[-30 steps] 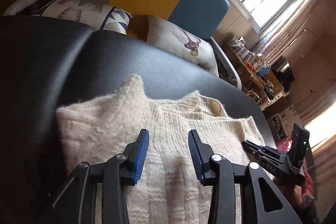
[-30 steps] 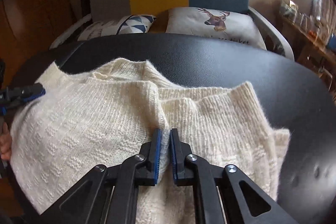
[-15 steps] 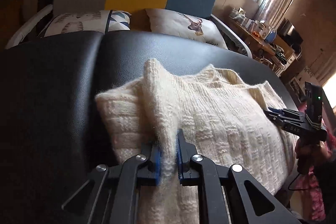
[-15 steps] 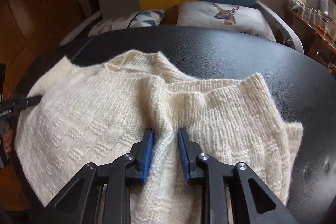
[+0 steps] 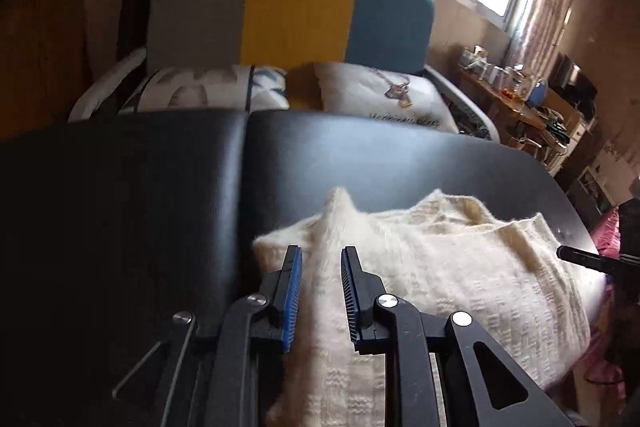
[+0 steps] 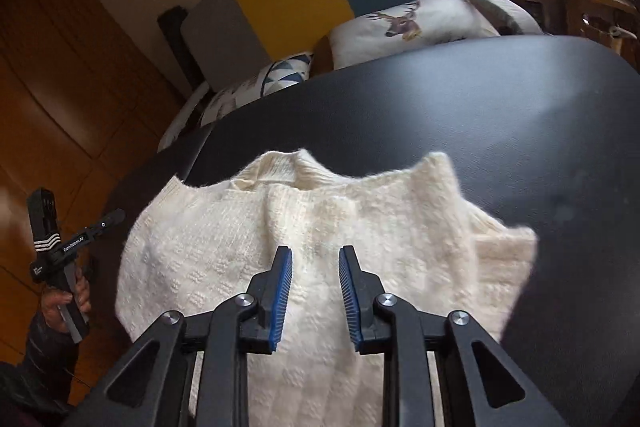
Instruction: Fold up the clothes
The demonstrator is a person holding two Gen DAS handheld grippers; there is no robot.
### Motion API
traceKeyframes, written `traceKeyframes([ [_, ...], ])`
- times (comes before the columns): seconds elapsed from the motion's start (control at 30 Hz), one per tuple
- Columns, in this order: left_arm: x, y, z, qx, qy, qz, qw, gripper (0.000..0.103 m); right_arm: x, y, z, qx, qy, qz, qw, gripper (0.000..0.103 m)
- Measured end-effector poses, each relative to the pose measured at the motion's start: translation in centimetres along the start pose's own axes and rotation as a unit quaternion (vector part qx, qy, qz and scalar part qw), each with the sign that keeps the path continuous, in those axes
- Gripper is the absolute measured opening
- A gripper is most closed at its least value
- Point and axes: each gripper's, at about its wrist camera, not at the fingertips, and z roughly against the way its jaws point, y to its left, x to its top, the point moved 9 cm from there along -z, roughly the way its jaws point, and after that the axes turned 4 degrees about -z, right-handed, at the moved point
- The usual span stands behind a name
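Observation:
A cream knitted sweater (image 5: 448, 267) lies folded on the black padded table (image 5: 360, 163), its collar toward the sofa. My left gripper (image 5: 320, 263) hovers over the sweater's left edge. It is open, and a raised ridge of knit runs between its blue pads (image 5: 294, 287) without being pinched. Over the middle of the sweater (image 6: 320, 219), my right gripper (image 6: 315, 259) is open too, holding nothing. In the right wrist view the left gripper (image 6: 80, 239) shows at the far left, held by a hand (image 6: 68, 303). The tip of the right gripper (image 5: 580, 257) shows at the right edge of the left wrist view.
Behind the table stands a grey, yellow and blue sofa (image 5: 296, 15) with a deer cushion (image 6: 408, 23) and a patterned cushion (image 5: 208, 91). A cluttered wooden side table (image 5: 516, 99) stands at the right under the window. Wooden floor (image 6: 52, 87) lies left of the table.
Both grippers have let go of the sweater: the right opened first, then the left after pinching a ridge of knit. The sweater now lies lower and flatter, and both have pulled back slightly.

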Motion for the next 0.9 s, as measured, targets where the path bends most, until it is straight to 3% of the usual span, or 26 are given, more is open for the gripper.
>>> traceKeyframes([
  [0.03, 0.8, -1.3, -0.1, -0.018, -0.004, -0.017, 0.9997, 0.027, -0.4, -0.9, 0.8, -0.013, -0.003, -0.004, 1.0, 0.025],
  [0.1, 1.9, -4.1, -1.0, -0.043, -0.002, -0.055, 0.9976, 0.043, -1.2, -2.8, 2.5, -0.039, -0.009, -0.012, 0.999, 0.025],
  [0.2, 1.6, -8.1, -5.0, -0.08, 0.043, -0.1, 0.9909, 0.043, -1.2, -4.6, 3.8, -0.061, -0.017, -0.017, 0.998, 0.025],
  [0.33, 0.0, -11.4, -10.1, -0.079, 0.103, -0.141, 0.9814, 0.043, 0.6, -4.2, 2.6, -0.086, -0.02, 0.027, 0.996, 0.025],
  [0.5, -0.2, -11.7, -10.2, -0.086, 0.091, -0.124, 0.9843, 0.043, 1.1, -4.9, -3.0, -0.158, 0.041, 0.091, 0.982, 0.025],
  [0.53, -0.2, -11.8, -10.3, -0.087, 0.089, -0.121, 0.9848, 0.043, 1.2, -4.9, -3.7, -0.168, 0.047, 0.105, 0.979, 0.025],
  [0.57, -0.3, -11.9, -10.3, -0.088, 0.087, -0.117, 0.9854, 0.032, 1.1, -4.7, -3.8, -0.173, 0.041, 0.121, 0.977, 0.025],
  [0.6, -0.3, -12.0, -10.3, -0.089, 0.084, -0.114, 0.9858, 0.005, 1.1, -4.6, -3.8, -0.18, 0.035, 0.136, 0.974, 0.024],
  [0.73, 0.4, -12.2, -9.9, -0.091, 0.058, -0.097, 0.9894, 0.005, 1.3, -5.7, -1.8, -0.246, -0.003, 0.153, 0.957, 0.007],
  [0.8, 1.9, -12.1, -9.1, -0.088, 0.026, -0.084, 0.9922, 0.005, 1.2, -7.5, -1.0, -0.269, -0.011, 0.127, 0.955, 0.007],
  [0.9, 1.9, -12.4, -11.8, -0.081, 0.05, -0.083, 0.992, 0.007, 0.0, -10.3, -1.4, -0.275, 0.006, 0.073, 0.959, 0.007],
])
